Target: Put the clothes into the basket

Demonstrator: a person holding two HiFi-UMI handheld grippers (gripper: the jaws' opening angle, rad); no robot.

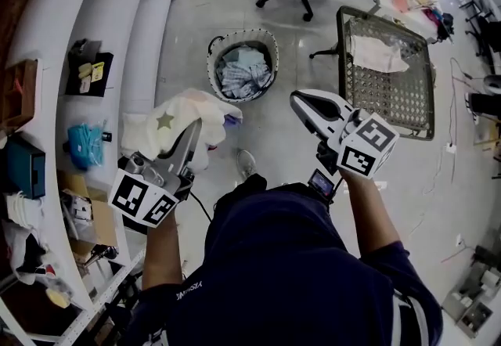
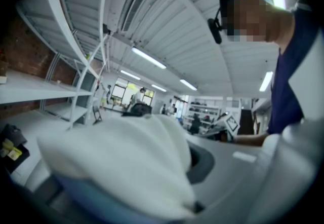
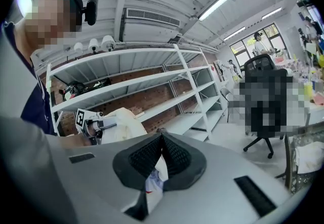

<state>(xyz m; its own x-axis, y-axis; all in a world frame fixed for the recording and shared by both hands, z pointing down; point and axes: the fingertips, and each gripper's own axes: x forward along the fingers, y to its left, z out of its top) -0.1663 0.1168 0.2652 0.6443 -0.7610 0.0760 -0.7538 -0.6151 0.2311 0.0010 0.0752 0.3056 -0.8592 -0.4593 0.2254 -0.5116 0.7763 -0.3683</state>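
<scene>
- Basket [image 1: 243, 31]: round and white-rimmed, it stood on the floor with blue-grey clothes [image 1: 244, 70] lying inside it.
- Garment [image 1: 200, 106]: cream with a green star [image 1: 164, 120], it was held in the air on the person's side of the basket, offset toward the shelving [image 1: 94, 16] and clear of the rim. It was bunched. Its long axis ran roughly crosswise in the head view, with one end toward the shelving. The other end, which carried a purple-blue patch, pointed at the floor just short of the basket.
- Left gripper [image 1: 194, 131]: its jaws were nearly closed and pinched the garment, which draped over them and filled the left gripper view. The gripper was angled toward the basket.
- Right gripper [image 1: 297, 102]: it was near the basket's other side, apart from the garment, with its pads meeting at the tips. A white scrap with blue and red marks showed in the slit behind the pads, but what it was could not be told.
- Wire tray [image 1: 391, 94]: it lay beside the basket, on the side away from the shelving, and carried a white cloth [image 1: 376, 55].
</scene>
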